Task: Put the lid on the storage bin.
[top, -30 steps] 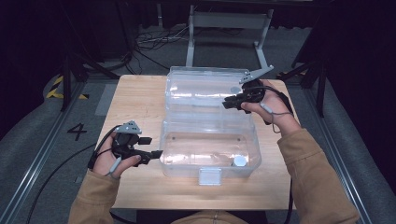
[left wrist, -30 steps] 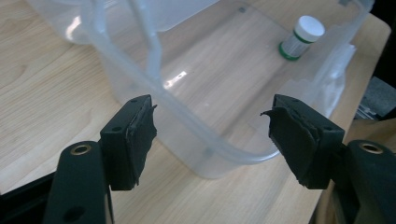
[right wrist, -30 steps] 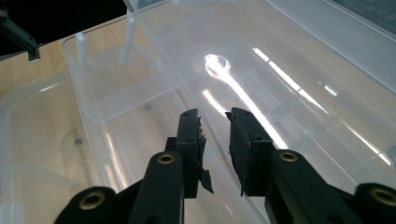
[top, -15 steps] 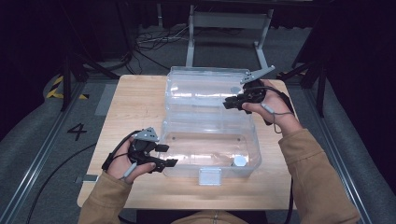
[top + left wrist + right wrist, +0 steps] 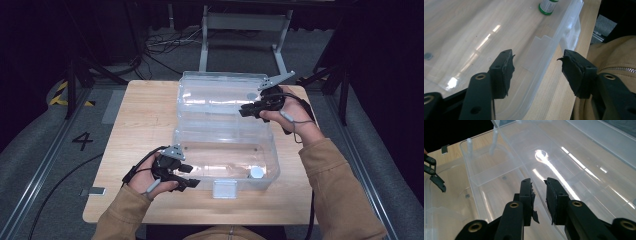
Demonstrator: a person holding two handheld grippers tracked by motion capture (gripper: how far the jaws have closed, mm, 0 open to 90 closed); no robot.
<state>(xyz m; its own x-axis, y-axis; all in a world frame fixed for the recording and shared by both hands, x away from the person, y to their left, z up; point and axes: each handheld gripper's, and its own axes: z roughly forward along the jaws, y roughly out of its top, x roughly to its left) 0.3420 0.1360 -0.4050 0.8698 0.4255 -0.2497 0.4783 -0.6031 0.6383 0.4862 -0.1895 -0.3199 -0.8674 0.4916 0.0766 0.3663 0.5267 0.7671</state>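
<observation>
A clear plastic box (image 5: 272, 162) stands open on the wooden table, its lid (image 5: 215, 95) folded back on the far side. My left gripper (image 5: 191, 176) is at the box's near left corner. It is open and its jaws have just been closing; they straddle the front wall (image 5: 541, 72), one inside and one outside, and neither pad touches it. My right gripper (image 5: 244, 111) is shut on the lid's right rim (image 5: 506, 147). A small green-banded bottle (image 5: 547, 6) stands inside the box near the front right (image 5: 256, 172).
The box's latch tab (image 5: 224, 189) hangs off its front wall near the table's front edge. Bare tabletop (image 5: 145, 120) lies left of the box. A metal frame (image 5: 240, 22) and cables sit on the floor beyond the table.
My left hand has moved right and a little down to the box's front left corner, and its jaws have narrowed around the wall. The right hand has kept still.
</observation>
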